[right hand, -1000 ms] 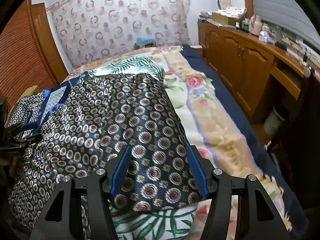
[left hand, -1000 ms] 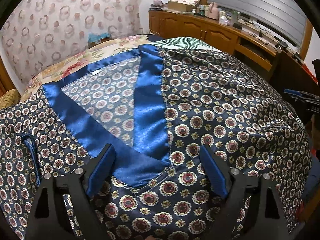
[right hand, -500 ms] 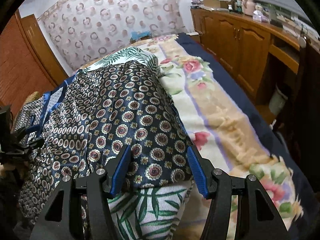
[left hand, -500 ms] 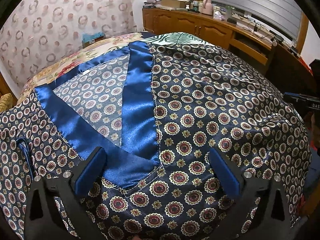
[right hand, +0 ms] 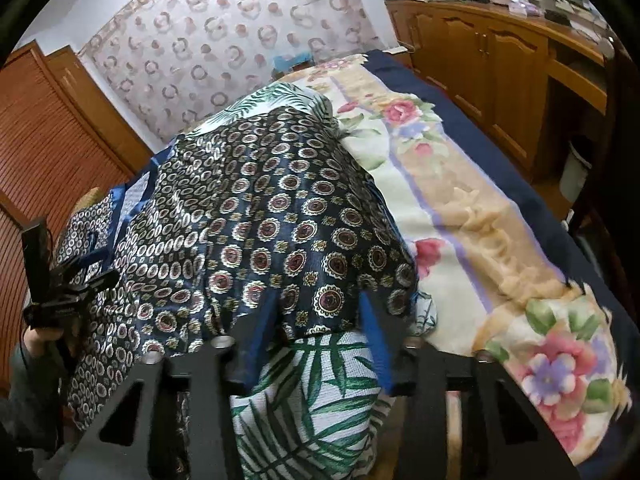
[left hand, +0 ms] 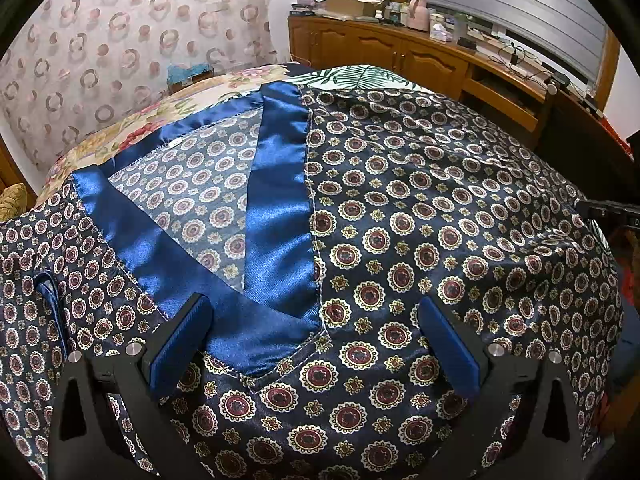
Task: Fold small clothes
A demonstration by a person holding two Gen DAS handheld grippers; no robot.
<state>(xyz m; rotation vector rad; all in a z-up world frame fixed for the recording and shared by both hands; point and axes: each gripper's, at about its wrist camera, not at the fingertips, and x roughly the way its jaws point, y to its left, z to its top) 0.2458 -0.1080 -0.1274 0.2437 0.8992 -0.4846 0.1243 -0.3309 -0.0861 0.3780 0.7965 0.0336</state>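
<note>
Navy satin top (left hand: pixel 420 220), printed with red-and-cream medallions, spread face up across bed. Bright blue satin V-neck band (left hand: pixel 276 208) open toward far left, paler inside of back panel showing through neckline. Near right hem edge (right hand: pixel 320 300) overlaps white garment with green leaf print (right hand: pixel 316 392) lying beneath it.

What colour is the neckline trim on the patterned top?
Shiny royal blue satin trim, against the navy medallion-print top; clearest in the left wrist view.
</note>
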